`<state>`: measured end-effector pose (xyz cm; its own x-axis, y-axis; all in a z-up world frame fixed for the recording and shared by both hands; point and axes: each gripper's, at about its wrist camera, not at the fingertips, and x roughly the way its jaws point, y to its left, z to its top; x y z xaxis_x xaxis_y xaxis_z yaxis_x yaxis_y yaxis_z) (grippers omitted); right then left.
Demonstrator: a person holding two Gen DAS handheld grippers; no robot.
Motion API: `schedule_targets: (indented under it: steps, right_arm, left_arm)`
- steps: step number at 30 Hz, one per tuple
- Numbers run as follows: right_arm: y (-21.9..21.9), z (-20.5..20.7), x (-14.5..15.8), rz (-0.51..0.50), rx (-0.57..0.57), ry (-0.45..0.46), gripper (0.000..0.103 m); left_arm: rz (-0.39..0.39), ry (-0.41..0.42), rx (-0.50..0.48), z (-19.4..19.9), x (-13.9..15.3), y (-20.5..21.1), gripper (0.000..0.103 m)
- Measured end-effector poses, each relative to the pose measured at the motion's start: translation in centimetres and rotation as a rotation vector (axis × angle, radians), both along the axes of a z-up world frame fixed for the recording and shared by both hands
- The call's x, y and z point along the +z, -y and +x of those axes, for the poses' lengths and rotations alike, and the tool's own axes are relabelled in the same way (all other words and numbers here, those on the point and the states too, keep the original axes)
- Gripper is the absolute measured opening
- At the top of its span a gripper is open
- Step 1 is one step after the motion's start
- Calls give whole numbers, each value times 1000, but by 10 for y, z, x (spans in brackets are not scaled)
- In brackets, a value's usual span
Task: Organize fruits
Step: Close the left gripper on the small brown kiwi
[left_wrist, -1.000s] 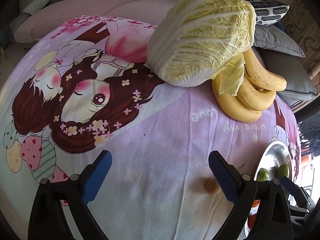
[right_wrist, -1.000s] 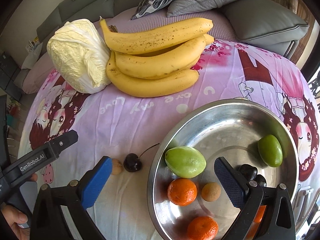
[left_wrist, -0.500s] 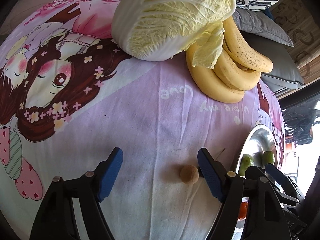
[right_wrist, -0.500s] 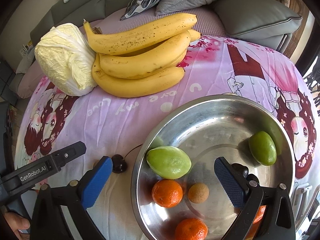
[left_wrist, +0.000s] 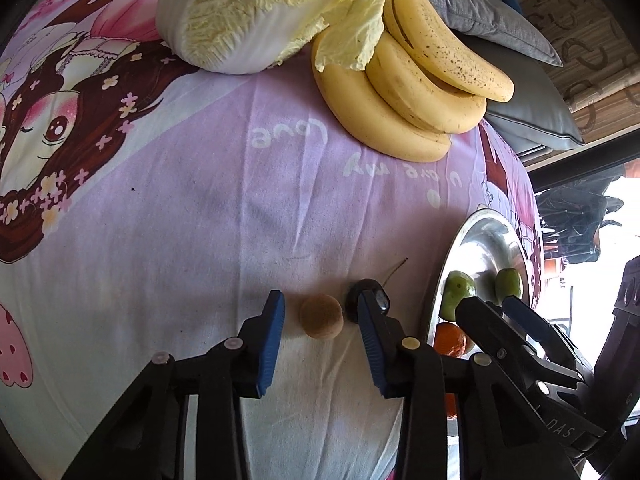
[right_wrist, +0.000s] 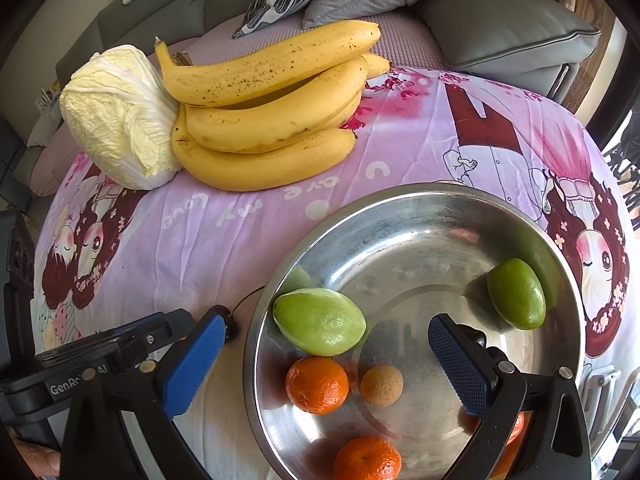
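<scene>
On the cartoon-print cloth point(left_wrist: 240, 200), the left gripper point(left_wrist: 320, 316) has swung over from bare fabric and now straddles the small brown fruit point(left_wrist: 321, 316), its jaws closing from wide; the pads have not pinched it yet (a sliver of cloth shows each side). A dark cherry point(left_wrist: 354, 300) sits just beside the right pad. So this pick looks imminent. Further right, the steel bowl point(right_wrist: 400, 208) already holds fruit, and the right gripper point(right_wrist: 324, 356) hangs open and empty over it
</scene>
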<state>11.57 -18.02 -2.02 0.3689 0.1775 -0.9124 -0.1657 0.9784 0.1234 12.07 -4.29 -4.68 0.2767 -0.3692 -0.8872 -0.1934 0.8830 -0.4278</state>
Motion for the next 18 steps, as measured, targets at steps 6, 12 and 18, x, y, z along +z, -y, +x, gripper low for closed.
schedule_targets:
  steps: [6,12,18]
  right_arm:
    - [1,-1,-1,-4,1,-3,103]
    - [0,-2,-1,-4,2,0,103]
    - [-5,-2,1,-8,16,6,103]
  left_arm:
    - [-4,-21,1,2,-8,5,24]
    - [4,-7,-4,5,-5,5,24]
    - [-1,-1,13,4,-3,2,24]
